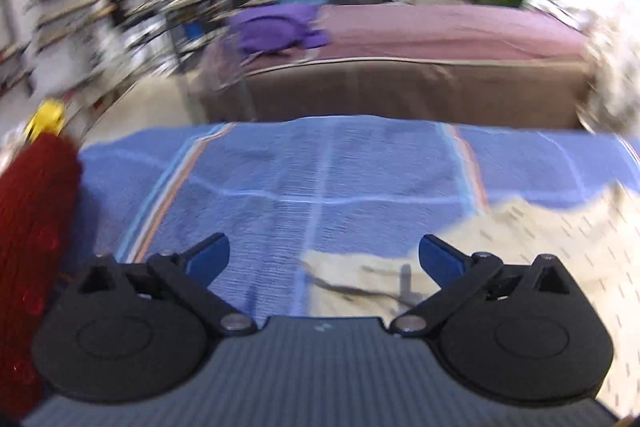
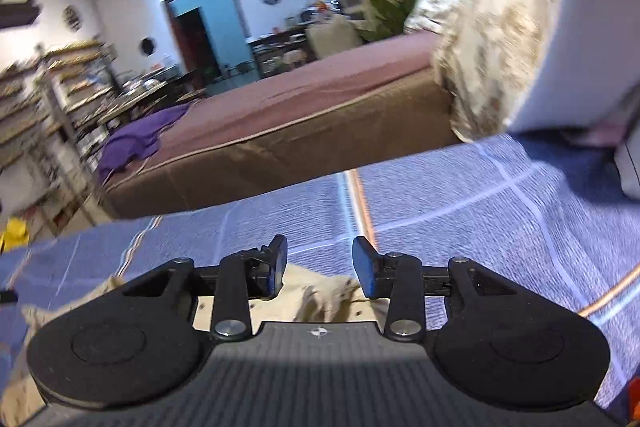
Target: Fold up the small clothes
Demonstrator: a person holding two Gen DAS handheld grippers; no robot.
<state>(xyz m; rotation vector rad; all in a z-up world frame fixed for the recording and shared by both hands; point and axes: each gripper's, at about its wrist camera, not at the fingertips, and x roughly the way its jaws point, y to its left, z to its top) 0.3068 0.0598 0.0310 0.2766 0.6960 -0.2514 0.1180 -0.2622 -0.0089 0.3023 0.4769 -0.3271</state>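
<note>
Both grippers hung open above the cream patterned cotton garment (image 1: 500, 247), gripping nothing.
Left gripper (image 1: 324, 253) was spread wide, right gripper (image 2: 320, 259) narrower; the garment lay rumpled on the blue striped woven blanket (image 1: 320, 167), so a pinch risked snagging blanket too.

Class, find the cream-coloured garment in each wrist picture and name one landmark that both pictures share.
Left wrist view: the cream garment lies lower right on the blue striped cloth, reaching under the open left tongs.
Right wrist view: the garment lies bottom centre, just below the open right tongs, spreading left.
Shared landmark: the purple cloth on the brown bed.
</note>
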